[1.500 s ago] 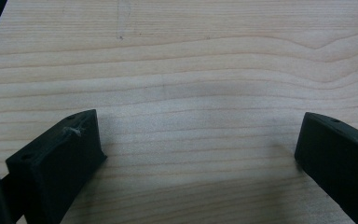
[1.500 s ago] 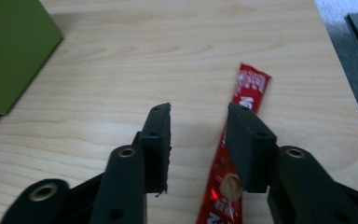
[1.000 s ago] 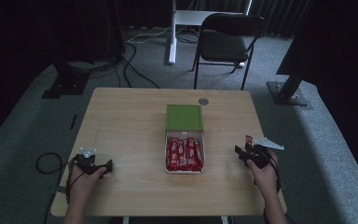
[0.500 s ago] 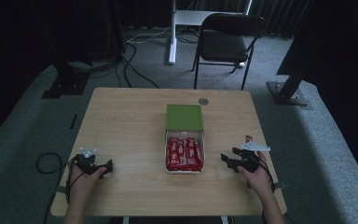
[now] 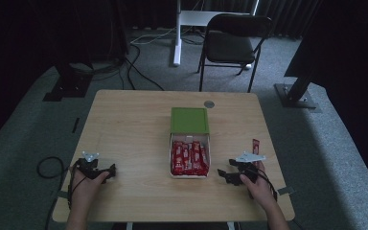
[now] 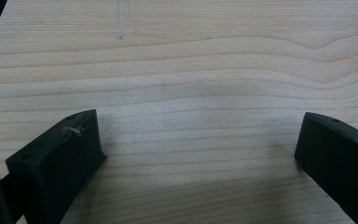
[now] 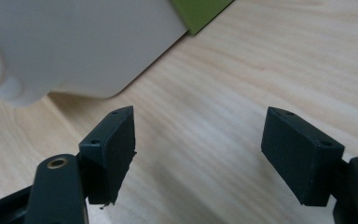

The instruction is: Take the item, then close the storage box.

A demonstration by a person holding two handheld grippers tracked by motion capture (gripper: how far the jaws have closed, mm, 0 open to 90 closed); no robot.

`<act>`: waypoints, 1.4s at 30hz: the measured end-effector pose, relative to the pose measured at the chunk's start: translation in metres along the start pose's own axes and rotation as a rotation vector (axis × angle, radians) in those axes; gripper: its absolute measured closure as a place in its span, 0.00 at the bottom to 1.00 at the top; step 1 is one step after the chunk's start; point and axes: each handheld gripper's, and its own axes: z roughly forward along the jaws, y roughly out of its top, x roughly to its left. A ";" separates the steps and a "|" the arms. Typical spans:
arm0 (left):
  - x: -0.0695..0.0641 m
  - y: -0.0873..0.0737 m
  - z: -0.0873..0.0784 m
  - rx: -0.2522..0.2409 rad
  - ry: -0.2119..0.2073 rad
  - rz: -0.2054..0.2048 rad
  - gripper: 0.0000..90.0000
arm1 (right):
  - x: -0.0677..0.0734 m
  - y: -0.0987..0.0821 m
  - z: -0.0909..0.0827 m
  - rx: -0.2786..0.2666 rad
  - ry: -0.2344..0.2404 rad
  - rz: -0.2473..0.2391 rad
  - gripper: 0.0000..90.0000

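The right tool (image 5: pixel 226 175) is sitting near the worktop's (image 5: pixel 134 124) front right corner, just beside the white box (image 5: pixel 189 175), its jaws having just been opening with nothing between them. In the right gripper view the box wall (image 7: pixel 74 46) is looming close ahead of the spread jaws, so the tool is probably lining up for the red packets (image 5: pixel 189 156) packed inside. One loose red packet (image 5: pixel 256 145) is lying near the right edge, behind that hand. The green lid (image 5: pixel 189 120) is lying flat behind the box, leaving the contents reachable. The left tool (image 5: pixel 111 169) is resting open and empty near the front left corner, apparently waiting out of the way.
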 end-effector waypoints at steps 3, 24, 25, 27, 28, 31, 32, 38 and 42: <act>0.000 0.000 0.000 0.000 0.000 0.000 0.01 | 0.003 -0.002 0.002 0.018 0.006 -0.029 0.29; 0.000 0.000 0.000 0.001 0.003 -0.003 0.01 | 0.018 -0.003 0.007 0.100 0.019 -0.201 0.12; -0.001 0.000 -0.001 0.001 0.004 -0.005 0.01 | 0.018 -0.003 0.007 0.100 0.019 -0.202 0.11; -0.001 -0.001 -0.001 0.001 0.007 -0.007 0.01 | 0.018 -0.003 0.007 0.100 0.019 -0.201 0.12; -0.001 -0.001 -0.001 0.001 0.007 -0.009 0.01 | 0.018 -0.003 0.007 0.100 0.019 -0.201 0.11; -0.001 -0.001 -0.001 0.001 0.007 -0.009 0.01 | 0.018 -0.003 0.007 0.100 0.019 -0.200 0.12; -0.001 -0.001 -0.001 0.000 0.006 -0.008 0.01 | 0.018 -0.003 0.007 0.100 0.019 -0.200 0.12; -0.003 -0.002 -0.003 0.000 -0.021 0.028 0.02 | 0.018 -0.003 0.006 0.098 0.009 -0.195 0.12; -0.014 -0.001 -0.006 -0.004 -0.063 0.157 0.02 | 0.018 -0.003 0.005 0.091 0.002 -0.181 0.12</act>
